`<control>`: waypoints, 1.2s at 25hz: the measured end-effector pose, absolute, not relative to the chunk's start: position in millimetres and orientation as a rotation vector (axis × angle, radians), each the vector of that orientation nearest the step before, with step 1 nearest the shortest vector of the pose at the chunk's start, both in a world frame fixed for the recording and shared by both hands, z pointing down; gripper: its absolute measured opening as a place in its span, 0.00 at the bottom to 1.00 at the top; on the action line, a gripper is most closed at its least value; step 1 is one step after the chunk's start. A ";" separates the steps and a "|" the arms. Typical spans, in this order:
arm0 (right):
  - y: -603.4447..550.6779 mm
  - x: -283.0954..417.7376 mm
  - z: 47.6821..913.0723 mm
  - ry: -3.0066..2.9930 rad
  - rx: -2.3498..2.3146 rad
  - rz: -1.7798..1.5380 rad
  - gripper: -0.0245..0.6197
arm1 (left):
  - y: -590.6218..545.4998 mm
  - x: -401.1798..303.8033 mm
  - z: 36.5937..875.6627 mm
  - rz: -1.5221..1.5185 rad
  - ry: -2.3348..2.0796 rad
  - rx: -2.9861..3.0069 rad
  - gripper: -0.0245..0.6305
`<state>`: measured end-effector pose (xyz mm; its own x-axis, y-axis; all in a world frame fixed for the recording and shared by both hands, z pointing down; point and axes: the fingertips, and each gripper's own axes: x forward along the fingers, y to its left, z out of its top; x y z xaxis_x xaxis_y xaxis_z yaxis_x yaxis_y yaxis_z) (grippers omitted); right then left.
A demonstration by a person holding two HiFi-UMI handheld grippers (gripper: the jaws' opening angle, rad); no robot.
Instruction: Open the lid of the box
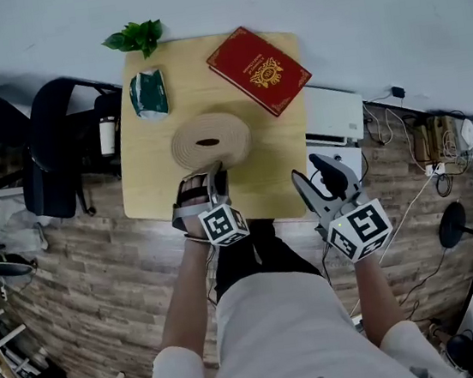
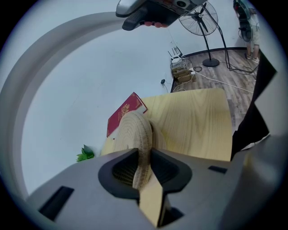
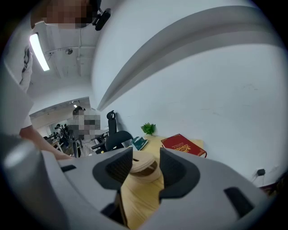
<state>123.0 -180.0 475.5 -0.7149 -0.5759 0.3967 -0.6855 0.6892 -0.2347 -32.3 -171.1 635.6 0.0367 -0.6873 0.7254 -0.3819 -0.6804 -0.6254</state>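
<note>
A round woven box [image 1: 210,140] sits in the middle of the light wooden table [image 1: 157,190]. My left gripper [image 1: 213,171] reaches over its near edge and is shut on the rim of the lid [image 2: 135,130], which stands tilted up on edge between the pads in the left gripper view [image 2: 143,164]. From the right gripper view the lid [image 3: 143,161] is lifted askew above the box base [image 3: 146,175]. My right gripper [image 1: 314,173] hovers off the table's near right corner, open and empty, its jaws [image 3: 146,167] framing the box from a distance.
A red book [image 1: 258,69] lies at the far right corner, a green pouch [image 1: 148,94] at the far left, a small plant [image 1: 135,37] behind it. A black chair [image 1: 50,148] stands left of the table, a white device [image 1: 333,113] and cables to the right.
</note>
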 end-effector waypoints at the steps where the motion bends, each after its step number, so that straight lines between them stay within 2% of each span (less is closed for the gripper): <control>1: -181.4 122.7 471.8 -2.616 1.000 0.529 0.31 | -172.3 -32.5 633.1 -1.690 1.103 -2.053 0.17; 15: -192.9 125.9 447.4 -2.677 0.990 0.477 0.30 | -175.3 -33.4 604.4 -1.681 1.169 -2.023 0.14; 30: -190.0 85.4 430.6 -2.697 0.984 0.428 0.30 | -168.3 -63.4 576.8 -1.615 1.287 -2.047 0.14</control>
